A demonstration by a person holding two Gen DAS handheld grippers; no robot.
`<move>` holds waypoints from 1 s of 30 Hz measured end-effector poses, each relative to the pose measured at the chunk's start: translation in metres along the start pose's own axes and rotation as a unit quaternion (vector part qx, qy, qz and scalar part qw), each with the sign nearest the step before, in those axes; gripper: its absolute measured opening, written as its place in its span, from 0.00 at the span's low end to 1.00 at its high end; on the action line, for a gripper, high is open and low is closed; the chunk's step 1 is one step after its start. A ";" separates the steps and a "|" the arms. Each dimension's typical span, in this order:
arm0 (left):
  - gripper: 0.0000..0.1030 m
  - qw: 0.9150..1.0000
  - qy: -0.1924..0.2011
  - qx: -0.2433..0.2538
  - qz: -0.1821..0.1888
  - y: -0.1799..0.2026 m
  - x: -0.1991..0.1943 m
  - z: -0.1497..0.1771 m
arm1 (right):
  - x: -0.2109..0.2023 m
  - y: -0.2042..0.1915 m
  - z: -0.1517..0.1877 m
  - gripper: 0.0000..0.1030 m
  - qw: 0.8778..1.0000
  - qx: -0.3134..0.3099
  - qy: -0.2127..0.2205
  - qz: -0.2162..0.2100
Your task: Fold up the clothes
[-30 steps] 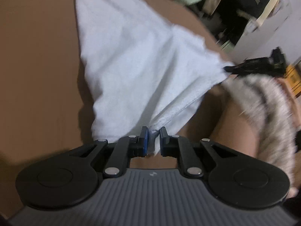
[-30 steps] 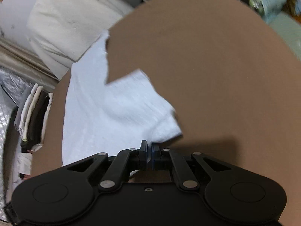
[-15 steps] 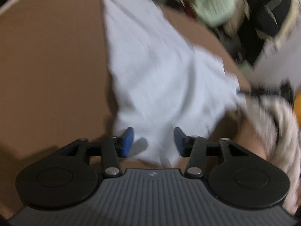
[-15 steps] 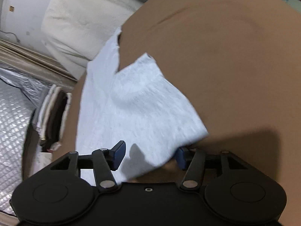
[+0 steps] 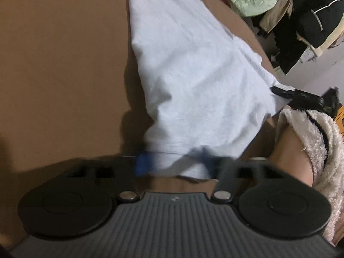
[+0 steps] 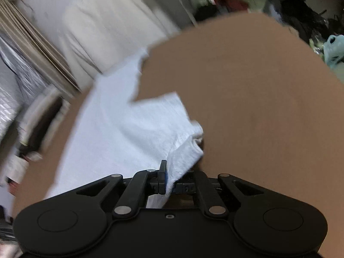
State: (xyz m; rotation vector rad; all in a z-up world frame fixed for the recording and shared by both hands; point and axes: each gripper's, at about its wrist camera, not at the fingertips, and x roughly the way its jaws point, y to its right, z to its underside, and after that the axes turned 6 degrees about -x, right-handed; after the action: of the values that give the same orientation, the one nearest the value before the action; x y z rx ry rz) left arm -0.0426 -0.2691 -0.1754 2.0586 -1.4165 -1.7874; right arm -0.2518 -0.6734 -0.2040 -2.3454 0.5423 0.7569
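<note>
Right wrist: right hand-held gripper [image 6: 169, 180] pinched tight on white garment [image 6: 129, 133] corner; left hand-held gripper [image 5: 174, 165] closing on hem.

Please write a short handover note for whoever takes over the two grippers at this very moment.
Left gripper: jaws closing, blurred, with the near hem of the white garment between the blue pads.
Right gripper: shut on a bunched corner of the same garment.
The garment lies spread on the brown table, both near corners taken up at the near edge.
Done: both corners picked up.
Left: let the left grip finish closing, then probably carry both corners over to make the fold and smooth it.
</note>
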 end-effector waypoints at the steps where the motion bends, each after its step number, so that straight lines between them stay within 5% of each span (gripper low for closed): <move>1: 0.07 1.000 -0.001 -0.007 0.003 -0.001 -0.004 -0.001 | 0.008 0.000 -0.001 0.05 1.000 -0.006 -0.013 0.010; 7: 0.07 1.000 -0.008 0.004 0.013 0.013 -0.025 0.001 | -0.005 -0.045 -0.034 0.05 0.990 -0.132 -0.022 0.053; 10: 0.10 0.999 -0.038 -0.002 -0.027 0.003 -0.006 0.005 | -0.007 -0.100 -0.042 0.05 0.961 -0.250 -0.034 0.116; 14: 0.14 0.999 -0.032 -0.022 -0.001 -0.007 -0.013 0.004 | 0.003 -0.177 -0.045 0.05 0.905 -0.379 -0.041 0.189; 18: 0.34 0.998 0.022 0.038 -0.034 0.006 -0.032 0.003 | 0.021 -0.255 -0.032 0.05 0.874 -0.465 -0.051 0.130; 21: 0.41 0.996 0.046 0.067 -0.048 0.009 -0.043 0.005 | 0.058 -0.285 0.004 0.06 0.839 -0.526 -0.126 0.062; 24: 0.43 0.997 0.043 0.058 -0.041 0.003 -0.043 0.004 | 0.095 -0.276 0.029 0.06 0.831 -0.514 -0.212 0.027; 26: 0.46 0.997 0.042 0.051 -0.031 -0.003 -0.043 0.007 | 0.088 -0.267 0.021 0.16 0.845 -0.493 -0.206 0.006; 30: 0.47 0.999 0.039 0.033 -0.013 -0.016 -0.043 0.009 | 0.059 -0.224 -0.040 0.33 0.937 -0.280 -0.167 -0.124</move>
State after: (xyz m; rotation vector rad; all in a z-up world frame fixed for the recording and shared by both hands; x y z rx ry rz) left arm -0.0368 -0.2272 -0.1552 2.1638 -1.4538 -1.6705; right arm -0.0715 -0.5469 -0.1206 -2.6287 -0.1449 1.2810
